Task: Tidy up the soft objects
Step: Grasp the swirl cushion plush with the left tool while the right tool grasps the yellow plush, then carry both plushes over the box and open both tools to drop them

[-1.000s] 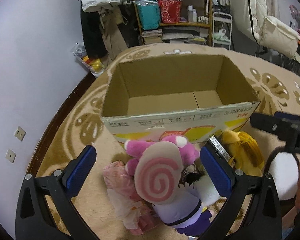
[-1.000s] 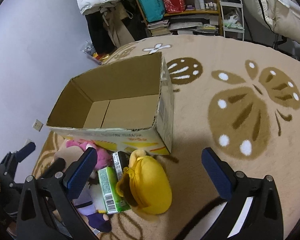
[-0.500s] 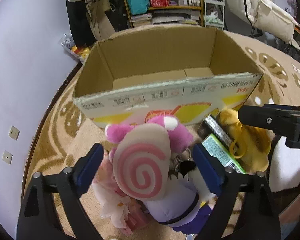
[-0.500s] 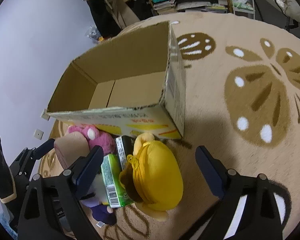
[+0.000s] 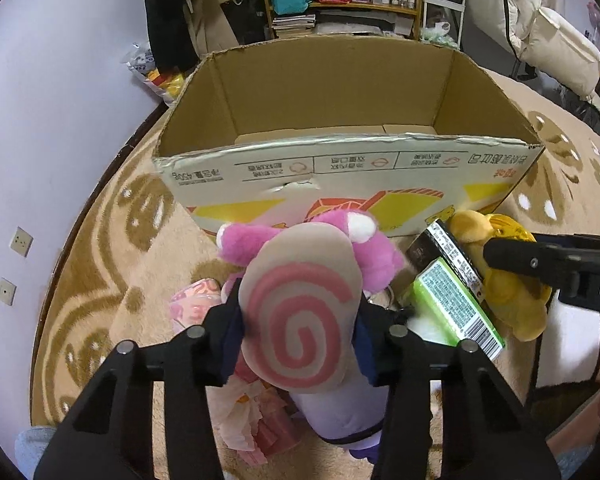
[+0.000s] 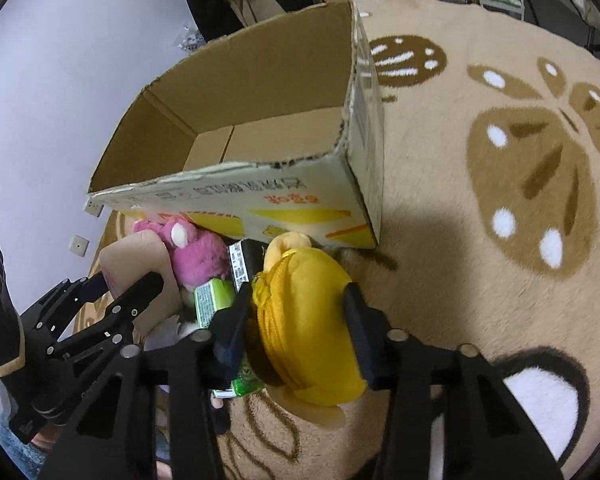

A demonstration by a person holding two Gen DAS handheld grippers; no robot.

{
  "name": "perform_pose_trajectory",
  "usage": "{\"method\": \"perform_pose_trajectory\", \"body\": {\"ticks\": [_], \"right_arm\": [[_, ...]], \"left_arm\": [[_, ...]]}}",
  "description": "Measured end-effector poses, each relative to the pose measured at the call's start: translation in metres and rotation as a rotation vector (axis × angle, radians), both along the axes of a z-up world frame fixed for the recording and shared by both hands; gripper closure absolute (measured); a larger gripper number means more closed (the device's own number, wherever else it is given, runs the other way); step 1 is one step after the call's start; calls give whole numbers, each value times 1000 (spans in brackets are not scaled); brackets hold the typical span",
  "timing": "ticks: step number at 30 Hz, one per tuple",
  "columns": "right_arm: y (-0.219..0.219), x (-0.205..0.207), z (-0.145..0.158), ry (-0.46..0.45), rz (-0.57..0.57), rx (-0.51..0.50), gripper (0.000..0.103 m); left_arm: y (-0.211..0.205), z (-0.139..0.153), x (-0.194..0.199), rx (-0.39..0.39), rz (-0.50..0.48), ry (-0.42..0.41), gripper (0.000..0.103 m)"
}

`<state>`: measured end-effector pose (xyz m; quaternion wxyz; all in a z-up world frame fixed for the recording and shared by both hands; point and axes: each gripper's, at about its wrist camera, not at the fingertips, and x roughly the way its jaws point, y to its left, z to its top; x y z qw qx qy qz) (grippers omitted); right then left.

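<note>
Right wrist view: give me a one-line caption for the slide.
Right gripper closing around the yellow plush on the rug, in front of the open cardboard box.

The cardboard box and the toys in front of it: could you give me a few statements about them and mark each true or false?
1. The cardboard box holds no toys yet. True.
2. The left claw grips the plush with the pink spiral. True.
3. The yellow plush lies inside the box. False: it lies on the rug in front of the box, between the fingers of the right claw, whose jaws are closing on it.
4. The green carton stands upright on the box's rim. False: it lies among the toys on the rug.
</note>
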<state>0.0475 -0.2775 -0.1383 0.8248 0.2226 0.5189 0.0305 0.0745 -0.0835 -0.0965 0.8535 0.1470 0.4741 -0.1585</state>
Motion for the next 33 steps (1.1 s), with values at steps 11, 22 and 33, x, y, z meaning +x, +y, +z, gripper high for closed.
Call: {"method": "perform_pose_trajectory", "body": {"ticks": [11,22,33], "right_arm": [[-2,-15,16,-66,-31,-21,62],[13,-53,75,-314,-7,-53,64],[24,-83,108,-469,-81,-124,64]], "left_arm": [[14,13,-14,14,40,-74,60],[35,38,-34,-20,101,-167,60],[54,77,-56,-55,186,-323,60]]}}
